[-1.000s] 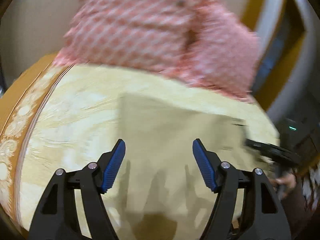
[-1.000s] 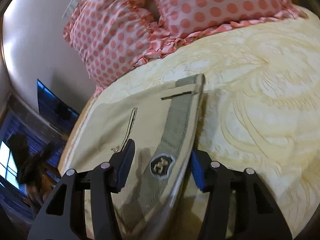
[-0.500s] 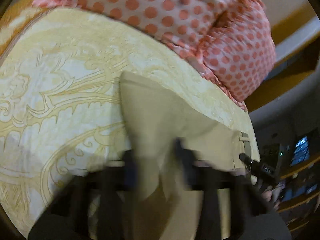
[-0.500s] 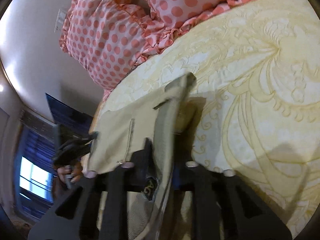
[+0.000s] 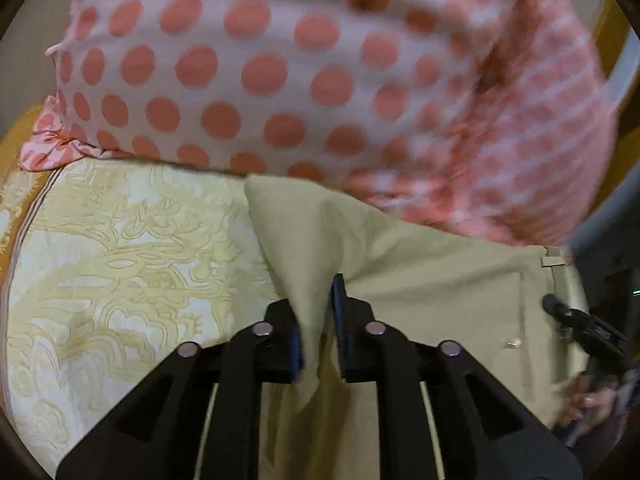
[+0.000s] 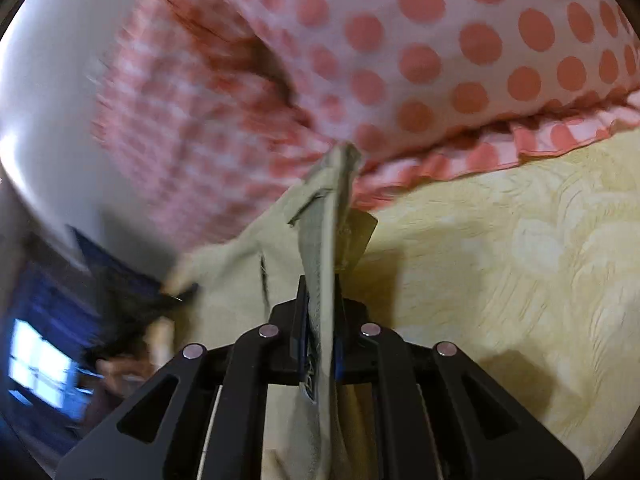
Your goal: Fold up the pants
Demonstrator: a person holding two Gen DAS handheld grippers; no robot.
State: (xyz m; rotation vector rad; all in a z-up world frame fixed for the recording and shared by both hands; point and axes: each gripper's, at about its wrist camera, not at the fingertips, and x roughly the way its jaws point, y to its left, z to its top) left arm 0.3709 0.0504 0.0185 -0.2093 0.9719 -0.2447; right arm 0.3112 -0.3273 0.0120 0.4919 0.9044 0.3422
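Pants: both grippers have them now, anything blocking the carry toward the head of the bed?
Yes. The polka-dot pillows lie right ahead of the pants; their far edge already reaches the pillow frill. Left gripper is shut on the fabric, right gripper on the waistband. The bedspread beside them shows nothing else.

The left gripper (image 5: 318, 332) is matte black plastic, with 2 fingers that each widen toward the rear into a frame with a triangular opening. Blue pads (image 5: 337, 300) line the inner faces of the fingers. Behind the tips sit 4 round silver screws (image 5: 263, 328) in a row. The right gripper (image 6: 320, 332) has the same black frame, blue pads and 4 silver screws.
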